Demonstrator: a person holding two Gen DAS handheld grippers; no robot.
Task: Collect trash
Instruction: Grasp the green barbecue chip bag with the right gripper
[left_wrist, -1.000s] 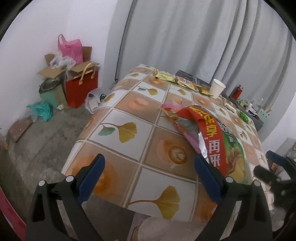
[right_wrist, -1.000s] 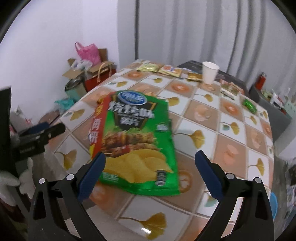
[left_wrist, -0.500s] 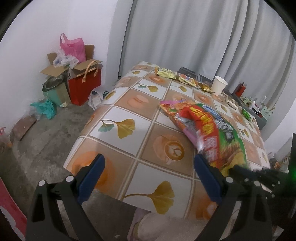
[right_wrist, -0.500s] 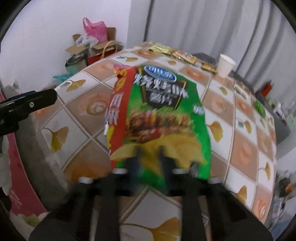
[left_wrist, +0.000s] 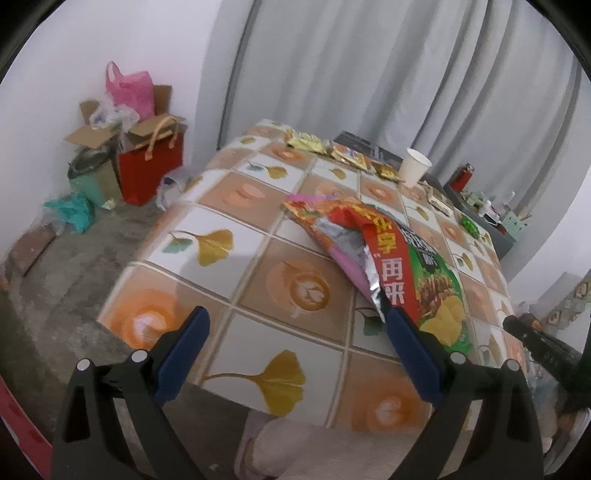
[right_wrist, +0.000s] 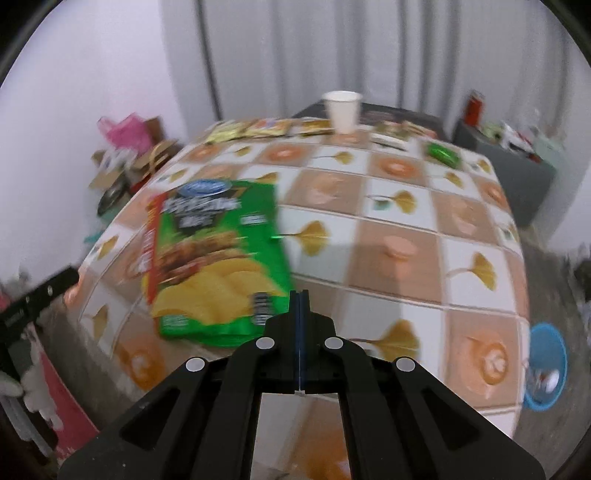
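A big green and red chip bag (right_wrist: 218, 254) lies on the tiled tablecloth near the table's front edge; it also shows in the left wrist view (left_wrist: 391, 266), its open end raised. My right gripper (right_wrist: 299, 299) is shut, its tips at the bag's near right corner; whether the foil is pinched between them I cannot tell. My left gripper (left_wrist: 295, 328) is open and empty above the table's front left corner, its right finger (left_wrist: 410, 347) beside the bag's near edge. Small snack wrappers (left_wrist: 328, 147) lie at the table's far end.
A white paper cup (right_wrist: 343, 110) stands at the far edge, with a green wrapper (right_wrist: 443, 153) to its right. A red bag (left_wrist: 151, 162) and cardboard boxes (left_wrist: 96, 133) stand on the floor at left. A blue bin (right_wrist: 546, 365) sits on the floor at right.
My right gripper went from wide open to shut at the chip bag's near right corner and swung to the right. The bag's open end has lifted. My left gripper stayed open.
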